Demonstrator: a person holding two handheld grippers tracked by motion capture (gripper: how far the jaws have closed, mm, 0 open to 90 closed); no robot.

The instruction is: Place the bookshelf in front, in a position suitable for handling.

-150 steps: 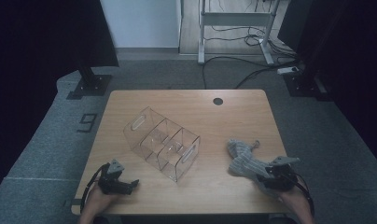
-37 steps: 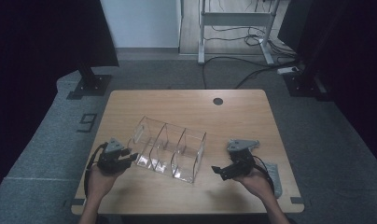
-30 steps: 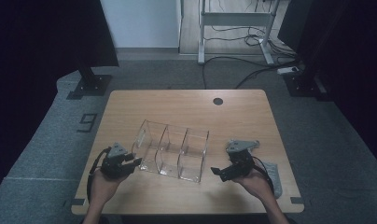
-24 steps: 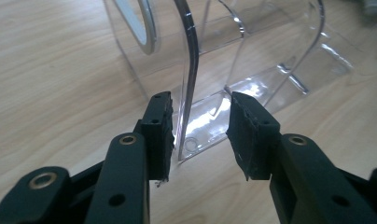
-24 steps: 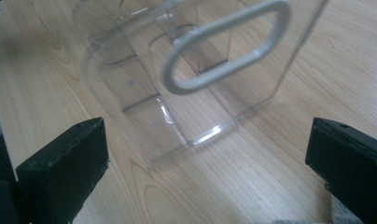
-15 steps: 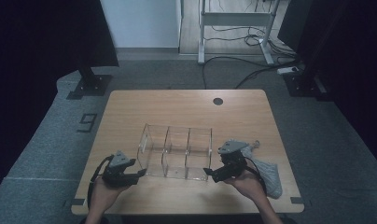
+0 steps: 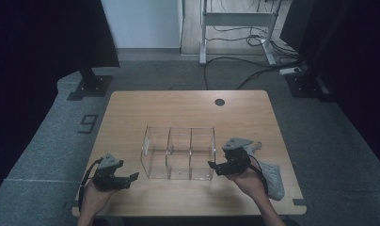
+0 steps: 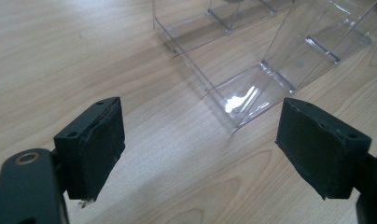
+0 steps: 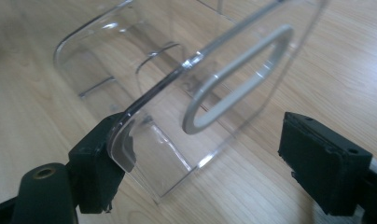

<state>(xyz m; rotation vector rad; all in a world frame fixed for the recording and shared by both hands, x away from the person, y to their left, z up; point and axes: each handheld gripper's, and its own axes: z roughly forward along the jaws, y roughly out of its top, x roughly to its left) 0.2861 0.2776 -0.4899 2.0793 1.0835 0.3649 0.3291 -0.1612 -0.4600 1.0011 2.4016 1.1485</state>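
Two hand-held grippers point(image 7: 134, 176) point(image 7: 210, 165) flank one three-compartment clear organizer point(image 7: 178, 153).

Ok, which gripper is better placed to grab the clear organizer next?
Right. The right gripper already has the clear organizer's end wall between its open jaws, which have just been closing. The left gripper has just been opening and sits apart from the box, nothing between its jaws.

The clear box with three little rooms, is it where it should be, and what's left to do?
Done: the clear box sits square on the table. In hand: the left gripper is open, apart from the box; the right gripper has the box's end wall between open jaws. Left, probably: the grey cloth behind the right hand lies outside the empty box.
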